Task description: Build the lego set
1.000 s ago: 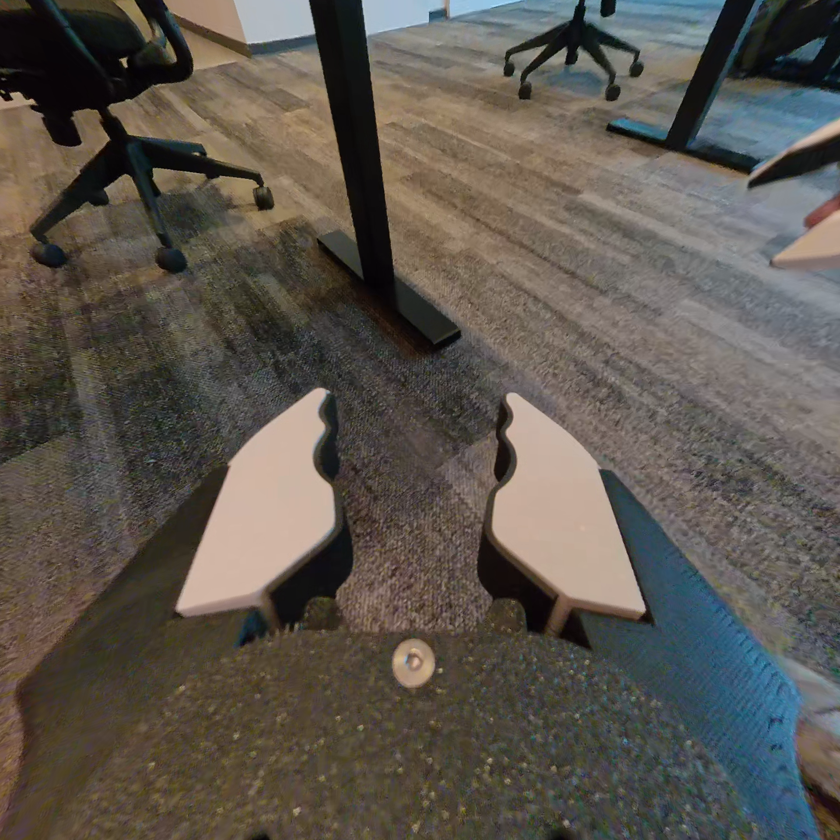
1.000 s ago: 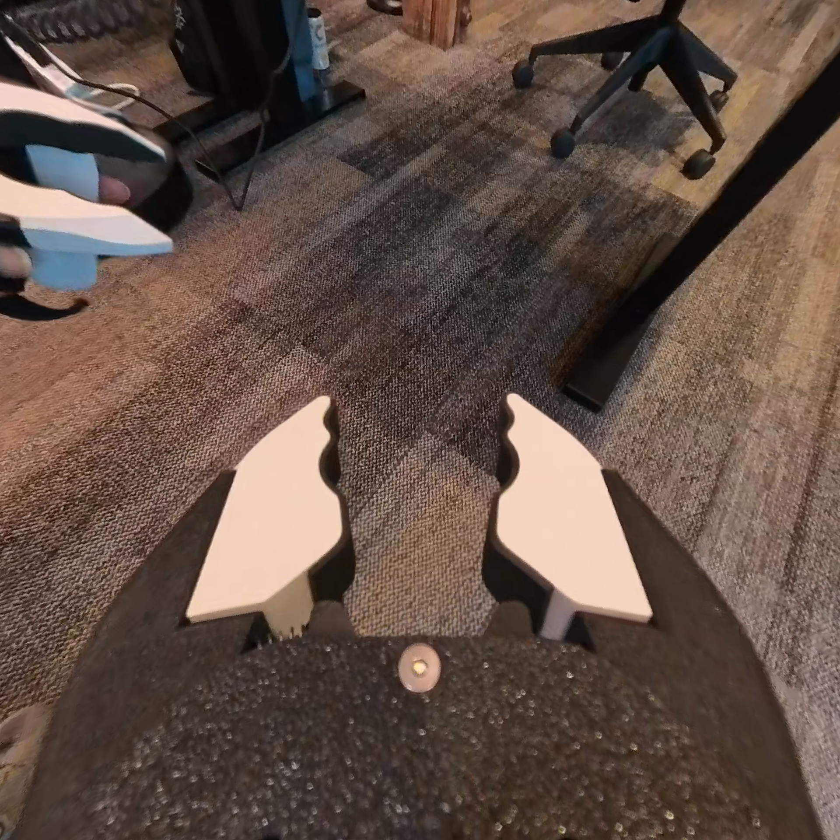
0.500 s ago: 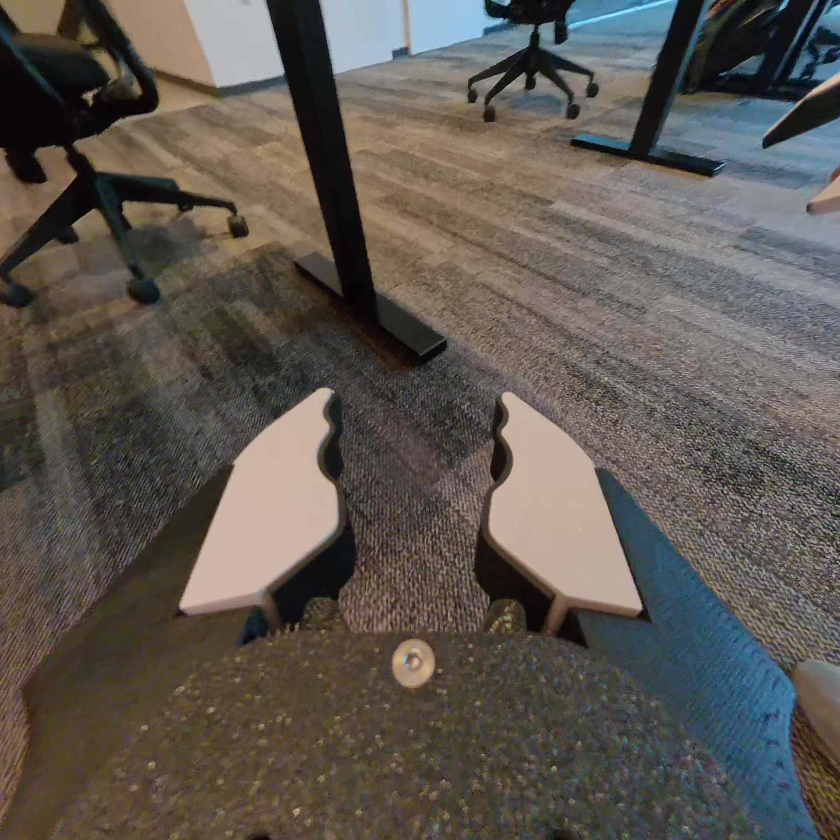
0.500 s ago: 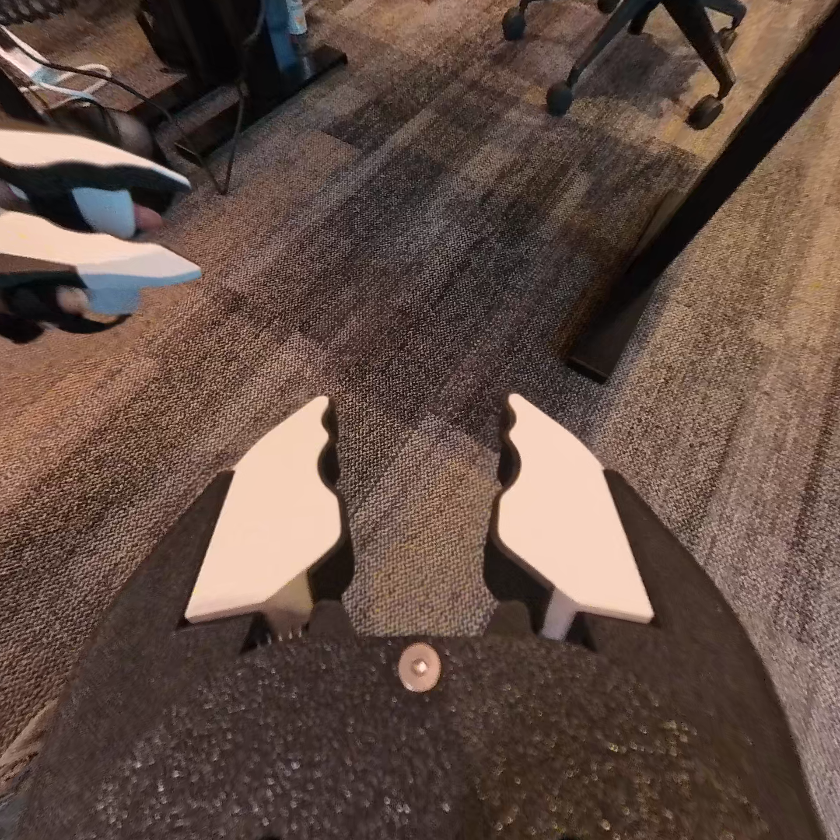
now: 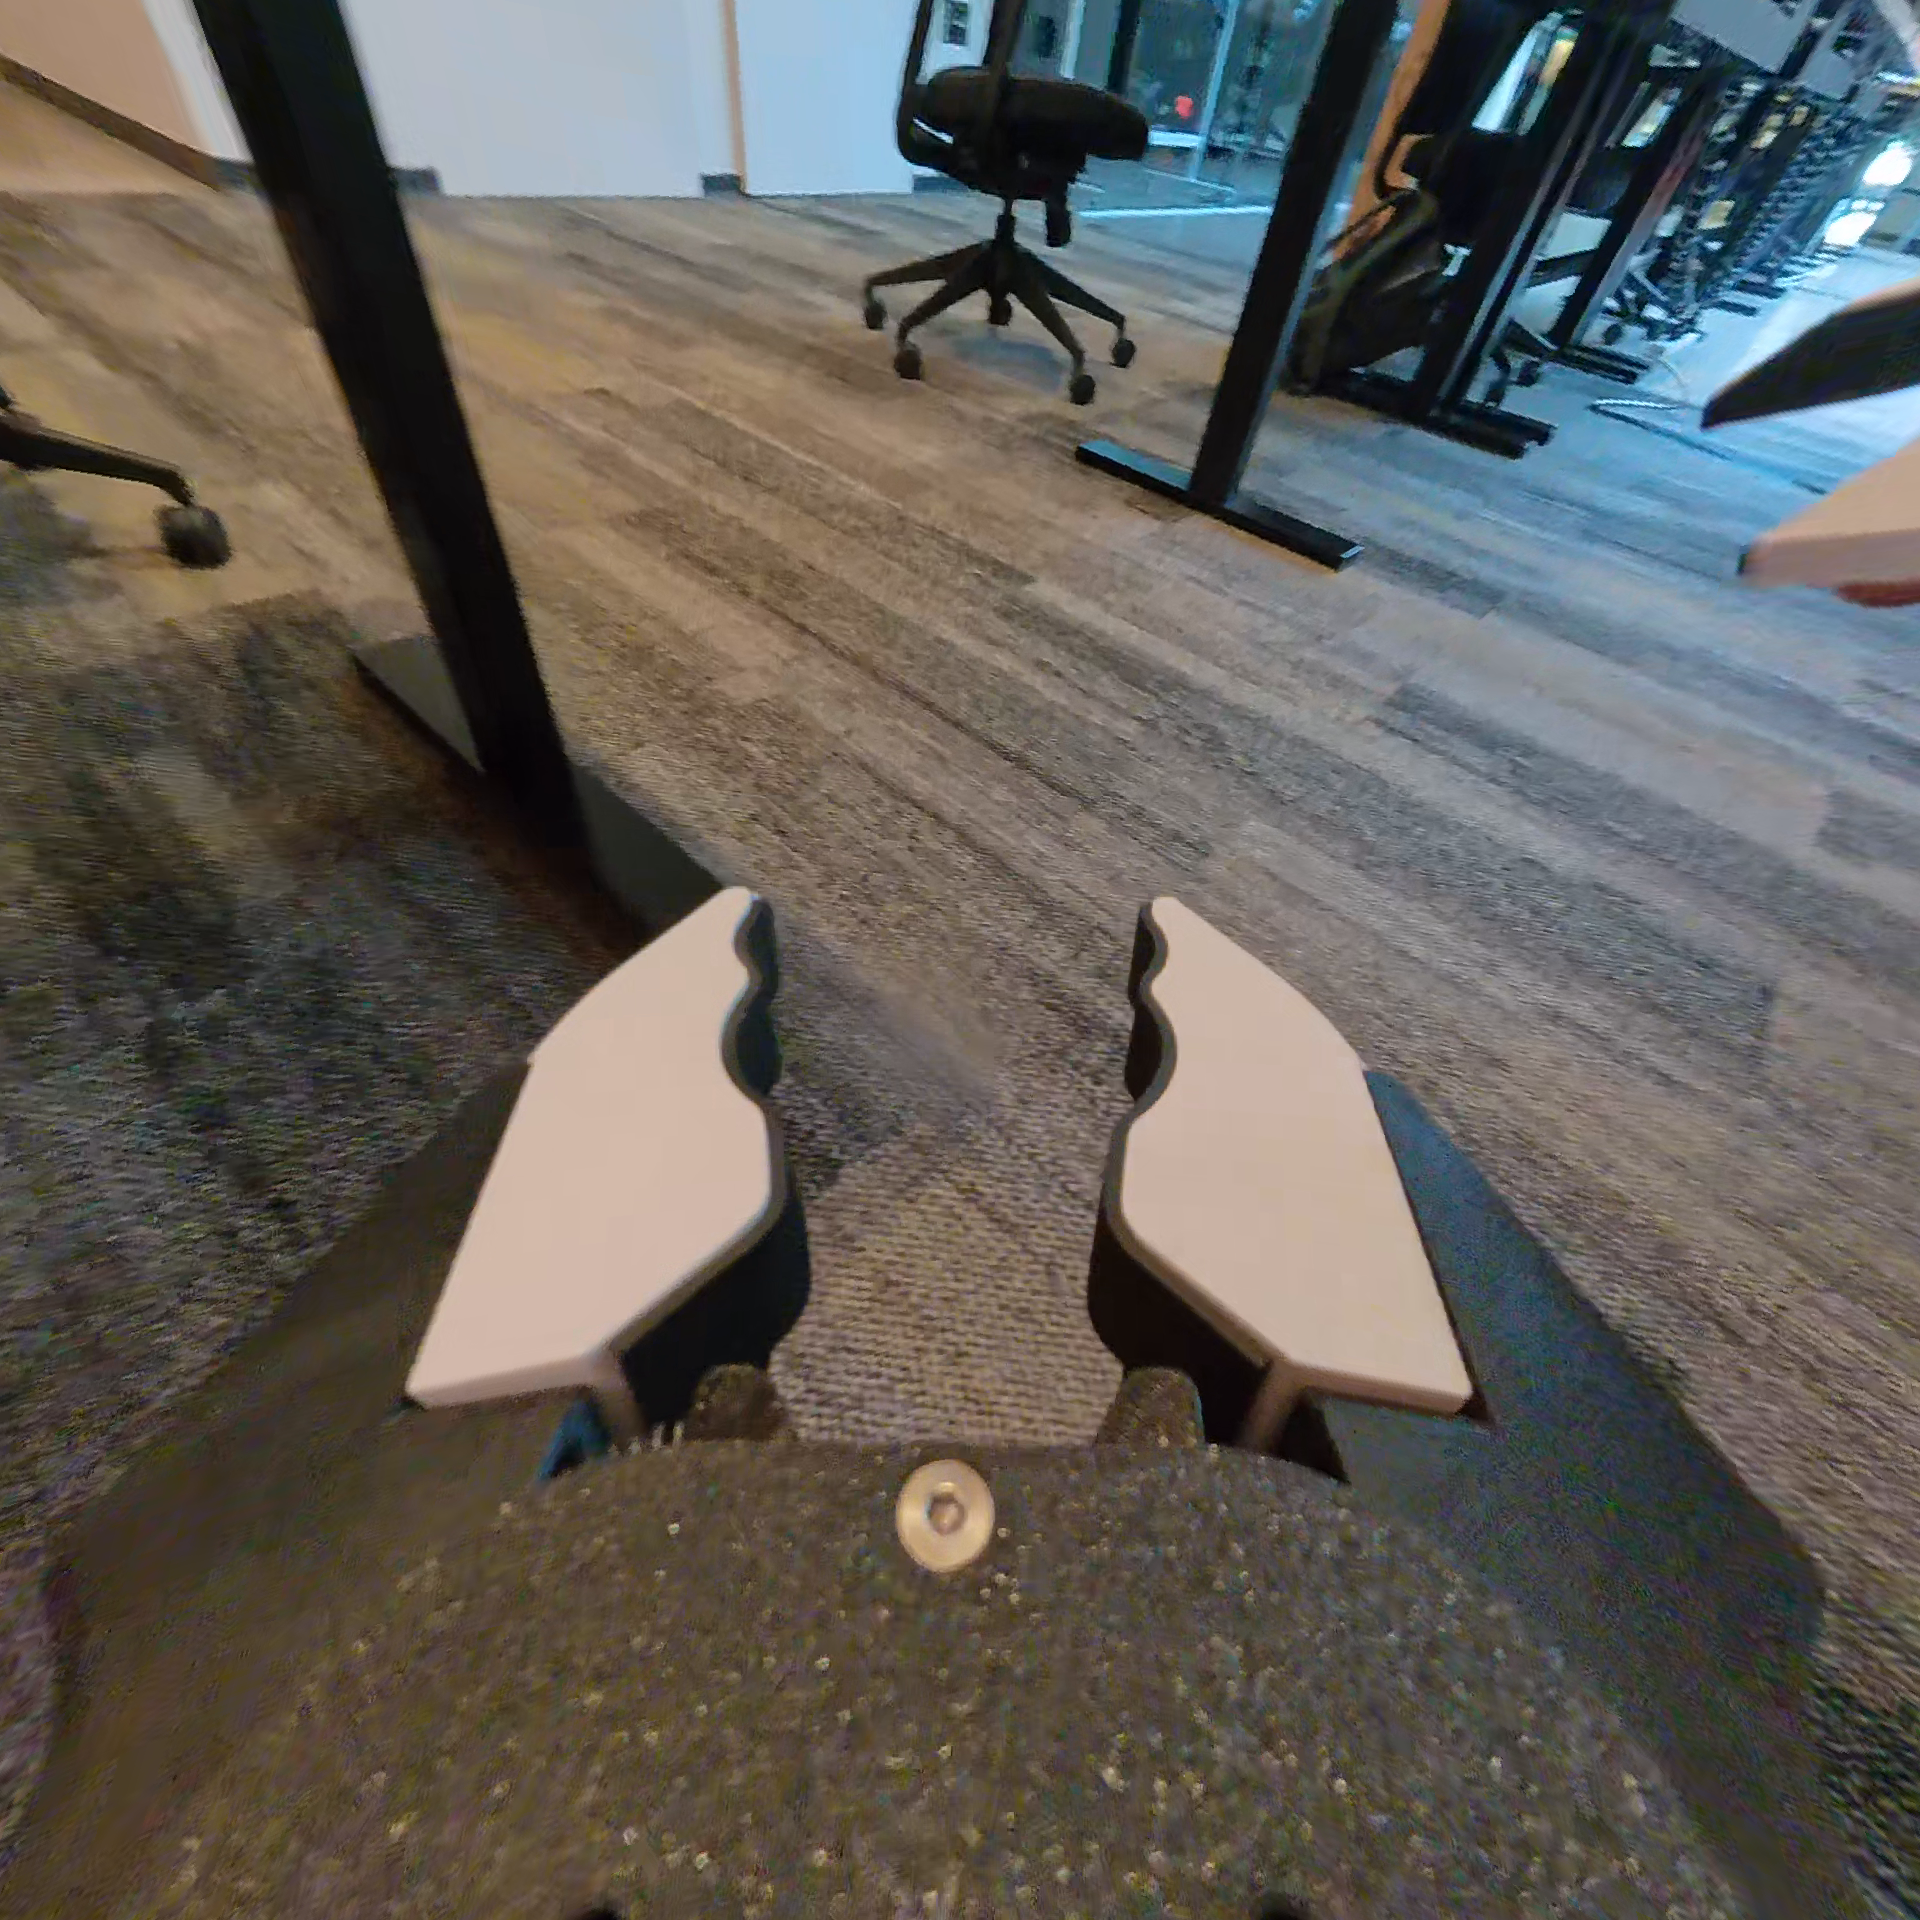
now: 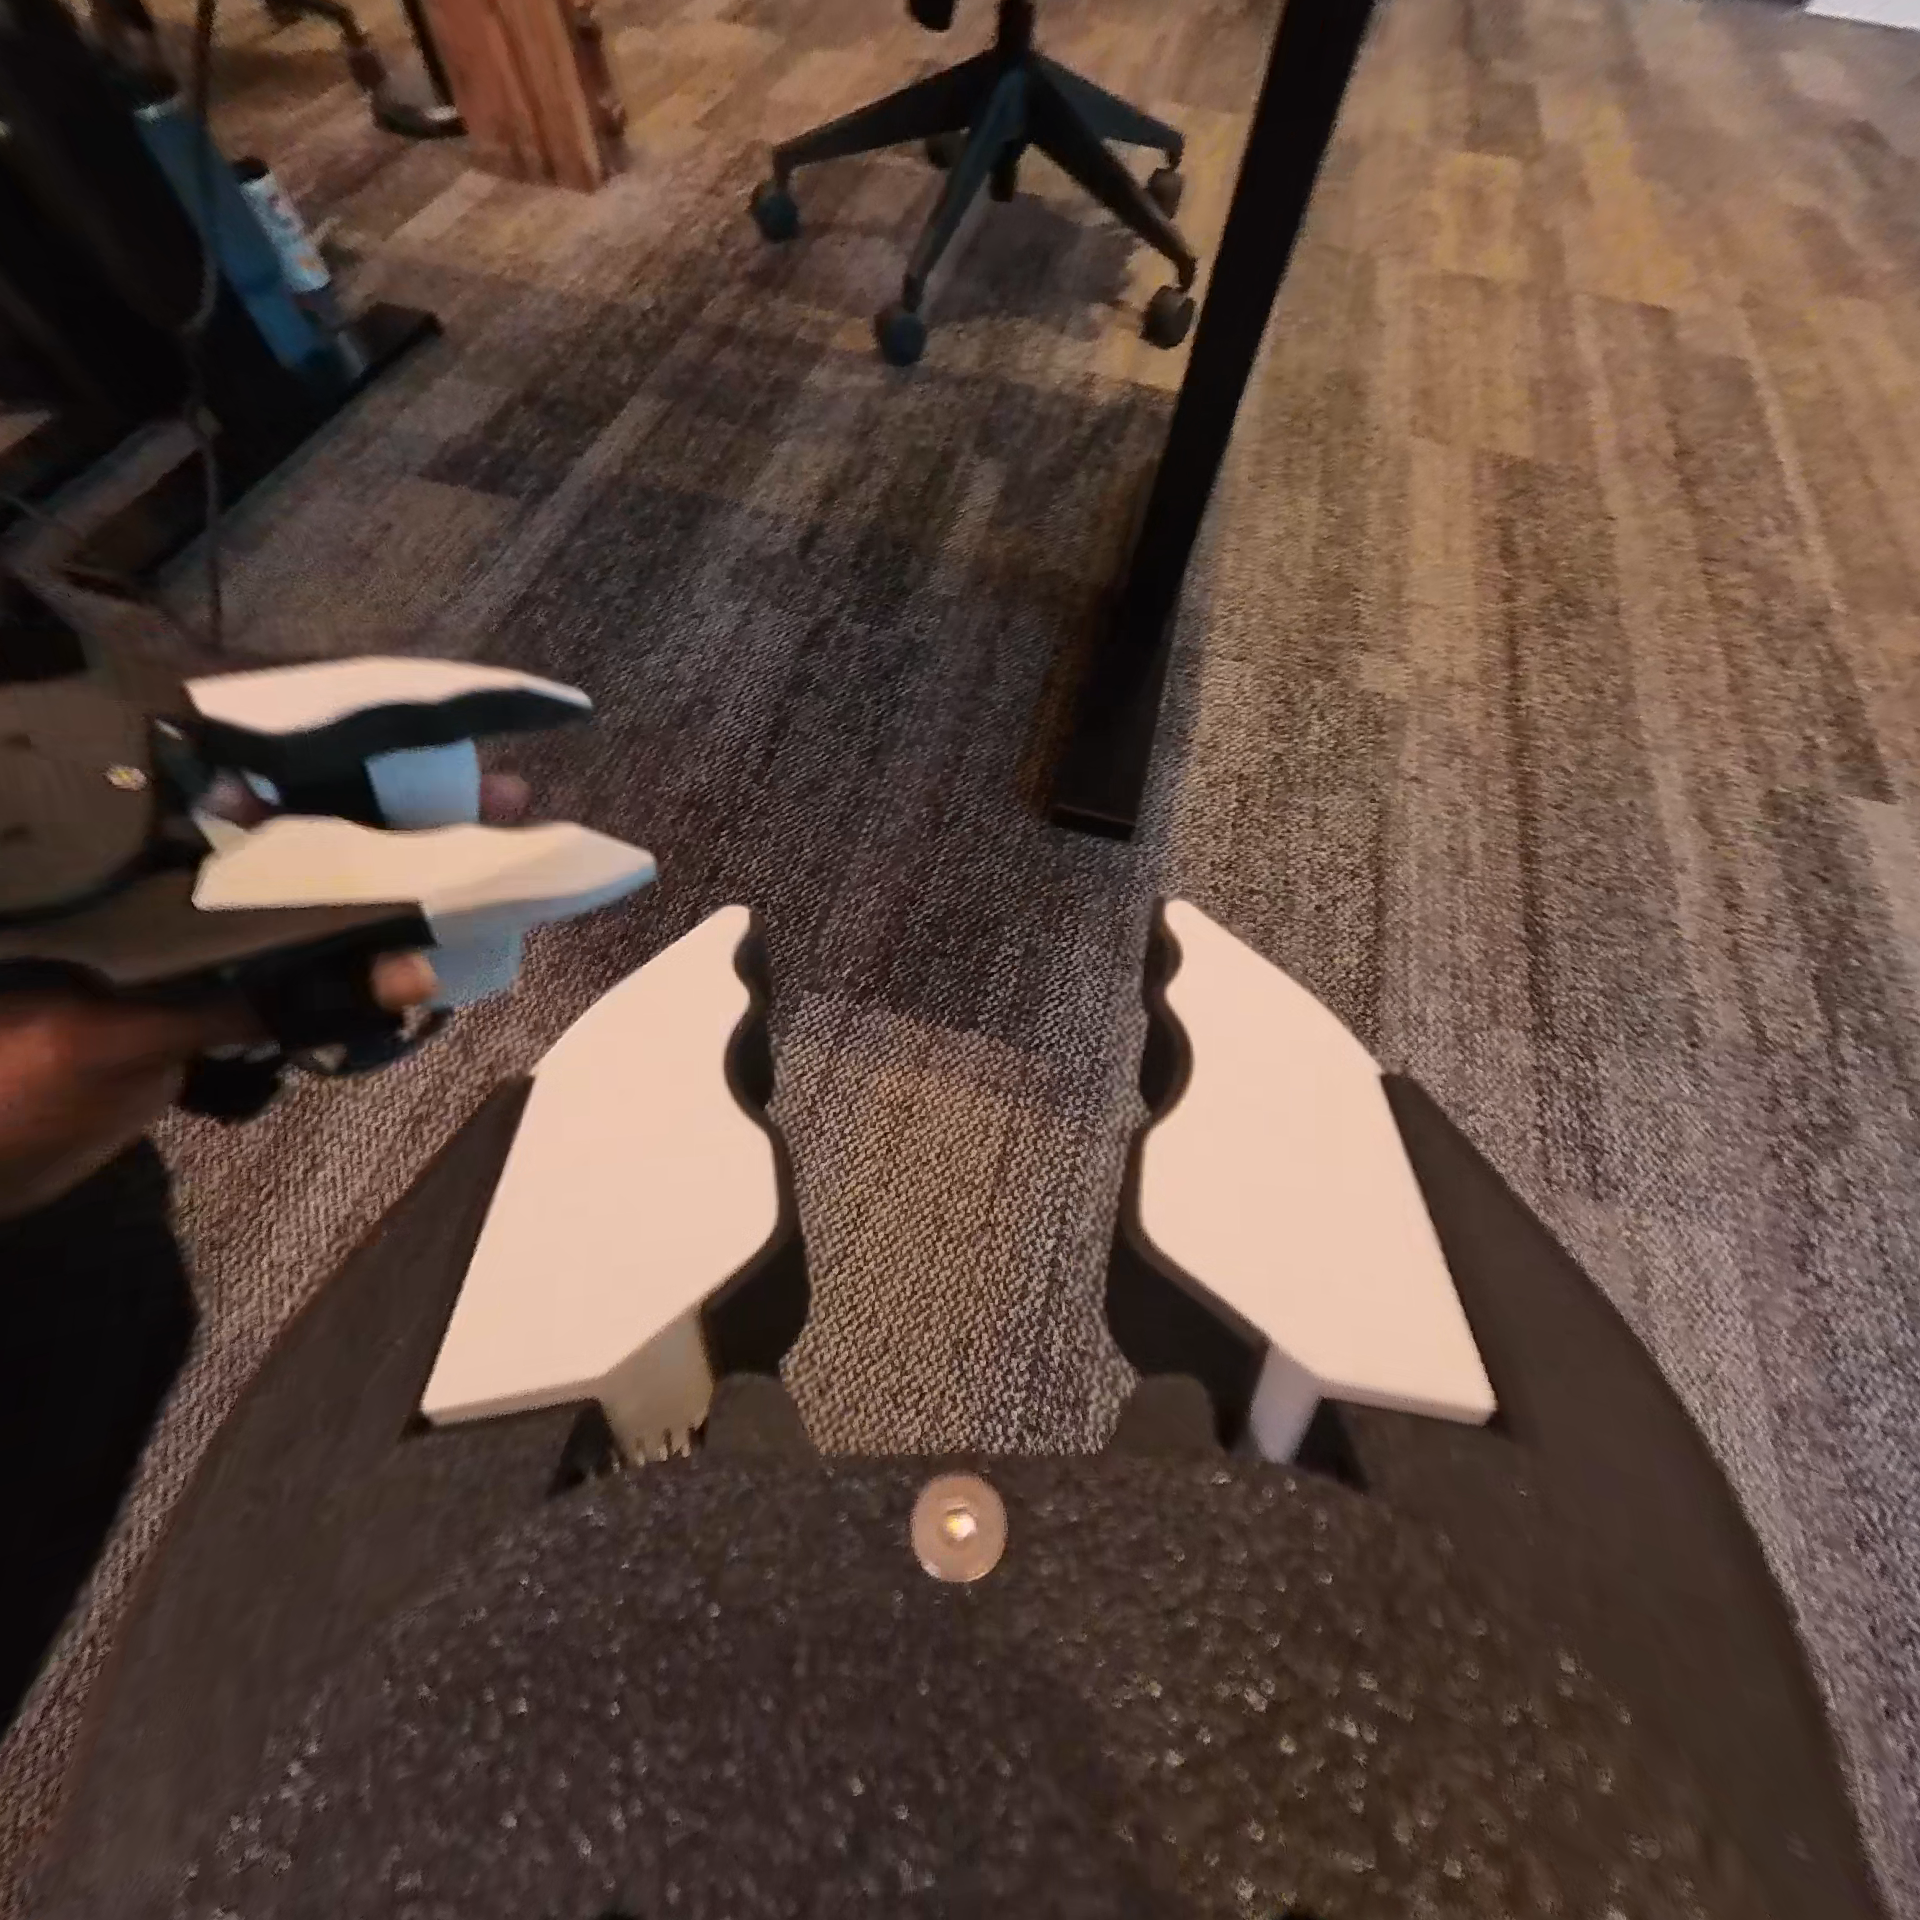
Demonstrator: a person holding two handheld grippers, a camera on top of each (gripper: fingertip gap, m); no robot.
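Open grey carpet floor (image 5: 1195,790) lies ahead. A black metal desk leg (image 5: 395,436) stands close on the left, its flat foot running forward; a black wheeled office chair (image 5: 997,208) stands farther back.

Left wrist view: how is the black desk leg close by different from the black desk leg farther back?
The near black metal desk leg looks bigger and blurred; the far black metal desk leg looks thinner and sharper. The near leg's flat foot runs behind the left gripper's finger; the far leg's foot lies in the open. Both are black, on flat feet on the grey carpet.
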